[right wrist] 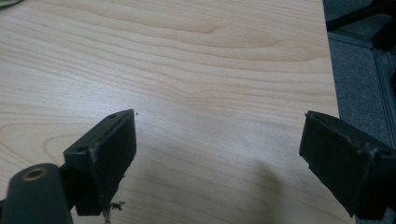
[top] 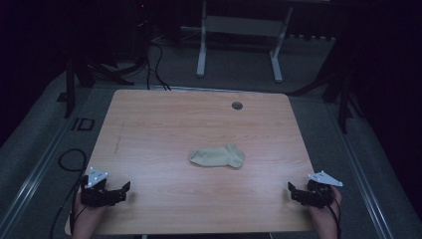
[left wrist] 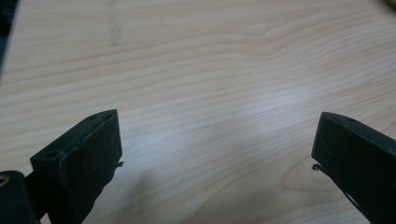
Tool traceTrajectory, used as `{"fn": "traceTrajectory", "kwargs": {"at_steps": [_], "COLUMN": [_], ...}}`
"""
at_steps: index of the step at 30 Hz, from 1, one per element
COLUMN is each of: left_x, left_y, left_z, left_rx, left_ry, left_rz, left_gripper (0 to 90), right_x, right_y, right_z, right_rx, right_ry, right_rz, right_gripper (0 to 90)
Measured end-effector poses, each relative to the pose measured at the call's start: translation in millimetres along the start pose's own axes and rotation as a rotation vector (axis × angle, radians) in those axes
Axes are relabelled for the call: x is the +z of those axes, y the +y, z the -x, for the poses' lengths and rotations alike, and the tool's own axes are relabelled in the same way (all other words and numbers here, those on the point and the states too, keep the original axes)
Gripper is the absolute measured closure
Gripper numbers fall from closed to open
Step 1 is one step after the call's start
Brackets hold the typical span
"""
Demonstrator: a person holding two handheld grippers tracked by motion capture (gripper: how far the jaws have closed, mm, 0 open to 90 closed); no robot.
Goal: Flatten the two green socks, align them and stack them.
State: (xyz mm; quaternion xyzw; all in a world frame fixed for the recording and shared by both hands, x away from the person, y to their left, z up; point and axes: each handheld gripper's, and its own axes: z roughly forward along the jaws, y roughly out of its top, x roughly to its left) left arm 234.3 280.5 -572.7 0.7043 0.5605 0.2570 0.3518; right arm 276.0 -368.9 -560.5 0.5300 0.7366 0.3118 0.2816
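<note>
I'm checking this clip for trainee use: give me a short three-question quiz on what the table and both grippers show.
1. True or false: the sock is held by a gripper.
2. How do the jaws of the left gripper and the right gripper stand?
3. Multiple choice: the sock lies A) at the table's far left corner, B) near the table's middle, C) on the floor.

Key
1. False; it lies alone on the table, apart from both.
2. Both stand wide apart with nothing between them.
3. B.
</note>
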Motion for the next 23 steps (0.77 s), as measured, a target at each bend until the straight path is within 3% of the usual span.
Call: {"fn": "traceTrajectory", "kwargs": {"at_steps": [4,9,23], "left_x": [-2.8,-5.0,3.2], "left_y": [-0.8,-0.8,0.9], "left_z": [-1.3,-1.4,4.2], "left_rx": [-0.015,-0.032,-0.009], "left_ry": [0.049,0.077,0.082], "left_rz": [0.012,0.052,0.053], "left_gripper": [1.6,1.6,1.6], "right_x": [1.7,4.4,8.9], "right_y": [-1.2,-0.4,1.9], "right_z": [2.9,3.2,2.6], "right_rx": [0.019,0.024,0.04], "right_ry": [-0.023,-0.044,-0.072], "right_rz": [0.005,0.022,0.038], "right_gripper": [10.8,10.8,10.9]}}
